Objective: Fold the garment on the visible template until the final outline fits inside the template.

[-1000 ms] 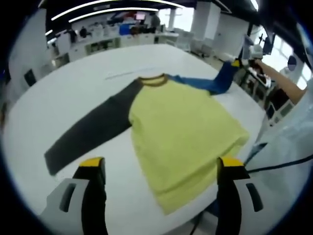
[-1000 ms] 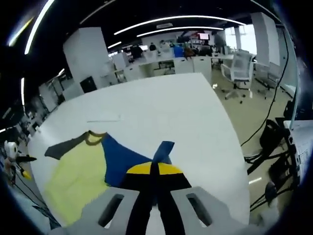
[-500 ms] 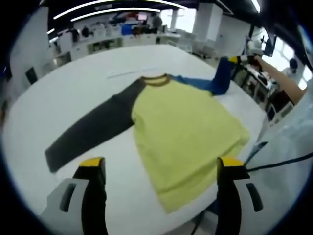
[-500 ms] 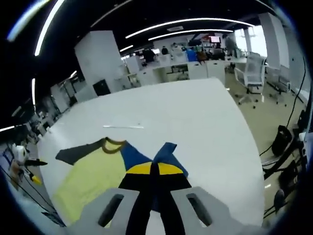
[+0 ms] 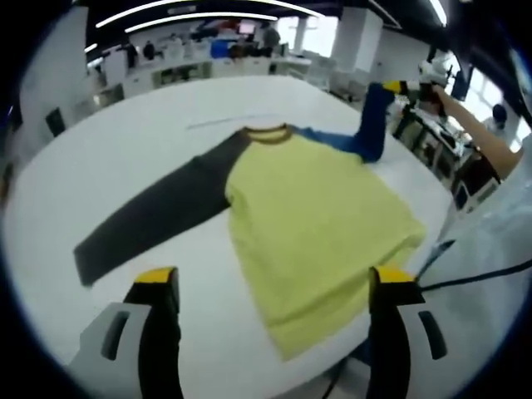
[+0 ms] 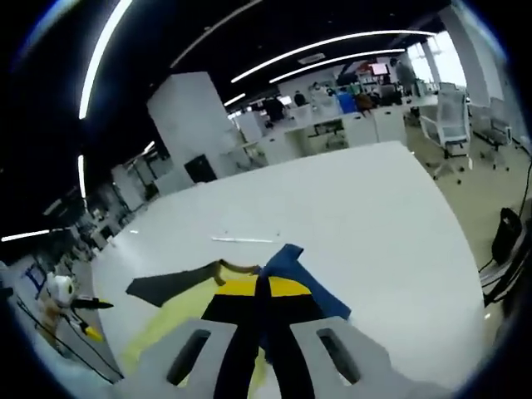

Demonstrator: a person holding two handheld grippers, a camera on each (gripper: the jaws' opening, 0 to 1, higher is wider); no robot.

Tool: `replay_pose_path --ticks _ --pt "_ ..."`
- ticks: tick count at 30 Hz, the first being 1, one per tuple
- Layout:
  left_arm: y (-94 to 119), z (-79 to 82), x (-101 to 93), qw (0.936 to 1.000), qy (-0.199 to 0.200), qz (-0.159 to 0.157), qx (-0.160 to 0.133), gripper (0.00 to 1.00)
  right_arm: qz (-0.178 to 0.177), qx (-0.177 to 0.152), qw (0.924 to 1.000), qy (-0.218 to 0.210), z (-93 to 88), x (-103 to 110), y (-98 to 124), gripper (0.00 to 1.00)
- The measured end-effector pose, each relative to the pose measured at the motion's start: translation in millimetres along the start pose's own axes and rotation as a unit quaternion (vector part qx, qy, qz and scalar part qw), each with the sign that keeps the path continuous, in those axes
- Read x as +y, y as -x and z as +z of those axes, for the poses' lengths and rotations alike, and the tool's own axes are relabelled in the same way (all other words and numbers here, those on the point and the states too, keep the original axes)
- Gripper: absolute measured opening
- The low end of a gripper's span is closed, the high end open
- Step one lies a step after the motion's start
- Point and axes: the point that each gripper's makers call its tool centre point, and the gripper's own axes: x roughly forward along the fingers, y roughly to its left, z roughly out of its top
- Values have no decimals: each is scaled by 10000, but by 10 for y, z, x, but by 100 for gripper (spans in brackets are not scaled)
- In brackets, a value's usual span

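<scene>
In the left gripper view, the left tongs point(image 5: 274, 287) stand wide apart, their yellow-tipped jaws rising on either side of the lower frame with nothing between them. They hang above the near edge of a white desk point(image 5: 125, 150). On the desk lies the garment point(image 5: 312, 216), a long-sleeved shirt with a yellow body spread flat, its hem nearest the tongs and reaching the desk's near edge. A brownish collar point(image 5: 266, 133) marks the far end of the body. The dark grey sleeve point(image 5: 154, 216) stretches flat across the desk toward the left side of the view. The blue sleeve point(image 5: 353, 141) runs out to the right and rises off the desk, its end held up by the right tongs point(image 5: 399, 86), beyond which a person's forearm point(image 5: 474, 133) shows. A thin pale strip point(image 5: 224, 122) lies on the desk just beyond the collar.

In the right gripper view, the right tongs point(image 6: 262, 291) are closed tight on the blue sleeve point(image 6: 295, 270), whose cloth fans out past the jaws to the right. Below and to the left, the collar point(image 6: 233, 268), the grey sleeve point(image 6: 170, 287) and a part of the yellow body point(image 6: 166, 320) lie on the desk point(image 6: 349, 208). The pale strip point(image 6: 241, 239) lies a little beyond the collar. Office furniture stands in the background.
</scene>
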Motion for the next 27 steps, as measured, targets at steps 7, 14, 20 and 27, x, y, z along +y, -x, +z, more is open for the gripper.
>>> replay_pose_path --ticks 7,14,20,27 --pt "6 2 -6 10000 -8 3 8 91 267 -57 9996 51 69 252 -123 2" --pt "-9 9 -13 10000 -14 -20 22 91 523 -125 9985 100 168 496 -253 2" --pt "-3 6 -8 10000 -13 -13 39 91 716 -149 9972 135 207 660 -364 2" --pt "-4 -13 7 10000 12 -8 52 91 926 -151 9954 177 245 828 -468 2"
